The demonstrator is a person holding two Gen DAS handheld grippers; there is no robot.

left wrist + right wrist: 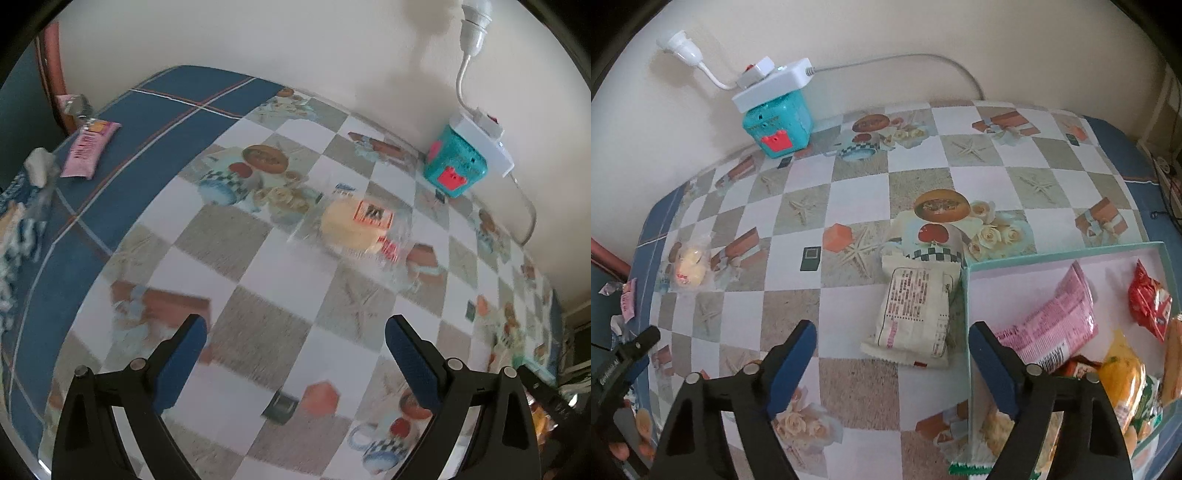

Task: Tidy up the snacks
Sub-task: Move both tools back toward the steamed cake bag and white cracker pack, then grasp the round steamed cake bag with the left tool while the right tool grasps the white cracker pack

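Observation:
My left gripper (295,328) is open and empty above the checkered tablecloth. Ahead of it lies a clear-wrapped yellow cake (354,225), also small in the right wrist view (689,269). A pink snack packet (88,149) lies at the far left on the blue border. My right gripper (892,332) is open and empty, just short of a cream snack packet (916,310) that lies against the left wall of a teal-rimmed box (967,314). The box holds a pink packet (1056,321), a red packet (1148,299) and an orange packet (1123,376).
A teal cube container (777,125) with a white power strip (772,85) on top stands at the wall; it also shows in the left wrist view (456,164). A white crumpled wrapper (38,166) lies at the left table edge. The left gripper's tip (639,345) shows low left.

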